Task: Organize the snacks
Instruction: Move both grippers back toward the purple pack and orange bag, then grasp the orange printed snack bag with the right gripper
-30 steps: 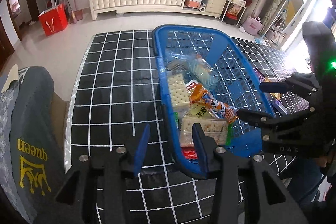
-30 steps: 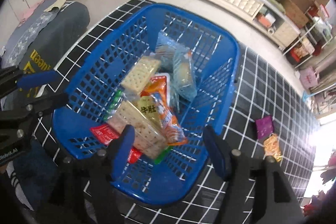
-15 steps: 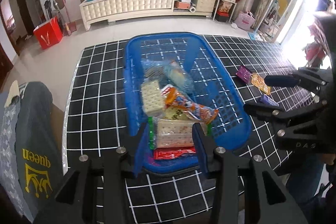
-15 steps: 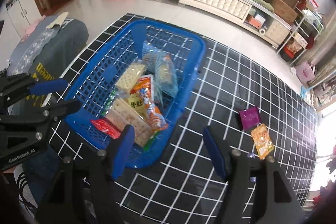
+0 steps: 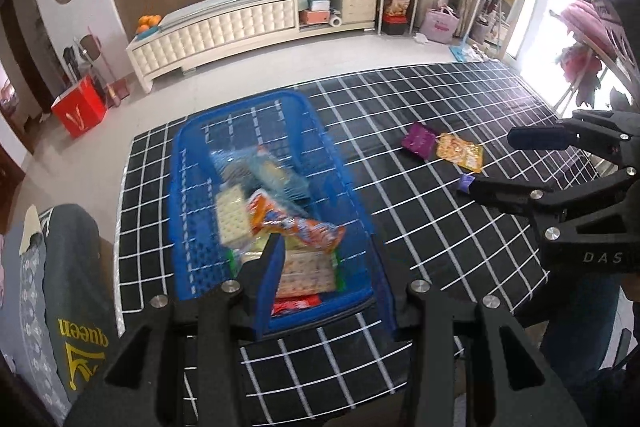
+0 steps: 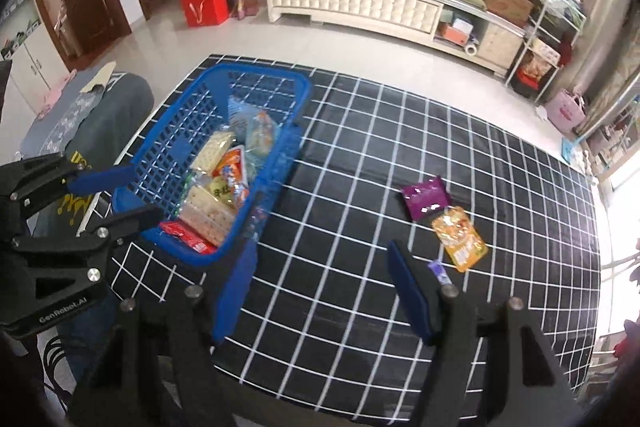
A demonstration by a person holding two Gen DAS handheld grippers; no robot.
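Living room behind, cream cabinet along the far wall; nearer, a desk (image 6: 360,155) under a black cloth with a white grid.

Blue basket (image 6: 172,147) ahead-left of the right hand-held gripper (image 6: 320,291), straight ahead of the left hand-held gripper (image 5: 332,279) and just beyond its fingertips; long axis running away from both. Already holding cracker packs, an orange bag and clear-wrapped pieces, heaped toward the near end.

Three snacks not yet in, well apart from the basket, ahead-right of the right hand-held gripper:
- purple packet (image 6: 425,195), farthest out, lying flat
- orange packet (image 6: 460,239), touching or just beside the purple one, long axis running toward the gripper and slightly right
- small purple-wrapped candy (image 6: 439,271), nearest, just beside the right finger's tip, partly hidden by it

Right hand-held gripper: jaws spread wide, nothing between them, above the bare cloth. Left hand-held gripper: jaws likewise apart and holding nothing, framing the basket's near end.

Judged: loose snacks lying on the right side, so the right hand clearly nearer; a short shift ahead-right needed to bring the candy or the orange packet between the jaws. Likely best to close across the orange packet's short width. Flat packets on soft cloth probably hard to pinch without catching fabric.
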